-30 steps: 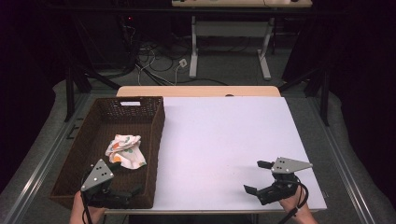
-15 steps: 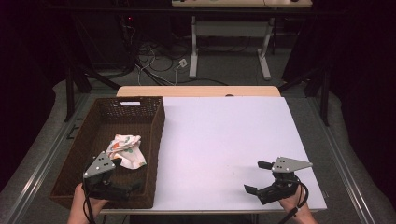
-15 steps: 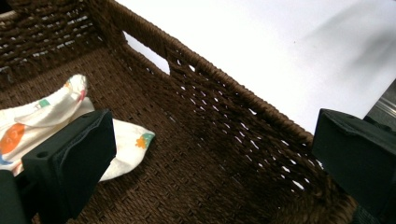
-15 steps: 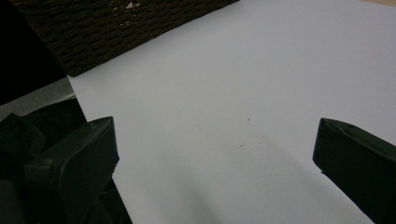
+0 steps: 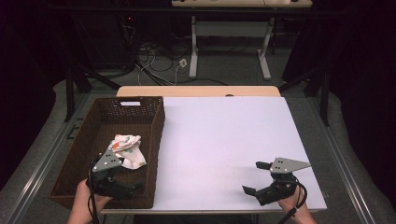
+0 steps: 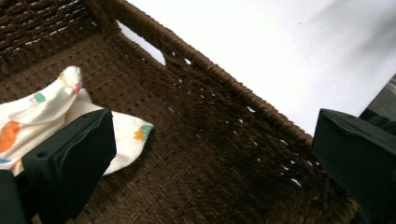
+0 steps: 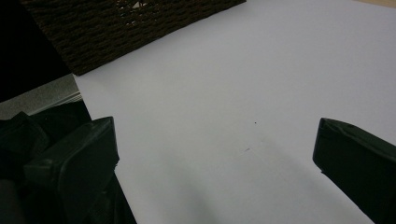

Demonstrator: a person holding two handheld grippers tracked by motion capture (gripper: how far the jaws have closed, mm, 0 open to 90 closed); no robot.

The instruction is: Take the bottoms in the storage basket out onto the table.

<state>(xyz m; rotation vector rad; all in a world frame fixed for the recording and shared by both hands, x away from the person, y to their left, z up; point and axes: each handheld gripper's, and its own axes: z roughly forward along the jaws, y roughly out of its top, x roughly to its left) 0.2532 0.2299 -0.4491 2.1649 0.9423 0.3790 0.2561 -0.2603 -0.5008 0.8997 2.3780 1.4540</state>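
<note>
I'm holding the left gripper (image 5: 125, 179) wide open and empty inside the basket (image 5: 154, 126), one jaw seemingly brushing the patterned cloth (image 5: 127, 150) lying there, having crept toward it, right gripper (image 5: 257, 177) gaping, idling over the table (image 5: 224, 135).

Lab or recording workspace. White tabletop (image 5: 224, 140) as landmark: cable tangle (image 5: 154, 60) on floor beyond its far edge, white desk legs (image 5: 194, 46) behind, dark surround, metal frame rails (image 5: 51, 154) alongside.

I see a white rectangular surface (image 5: 224, 140); beyond its far edge, tangled dark cables (image 5: 154, 53) lie on the floor; white metal desk legs (image 5: 194, 46) stand beside them.
</note>
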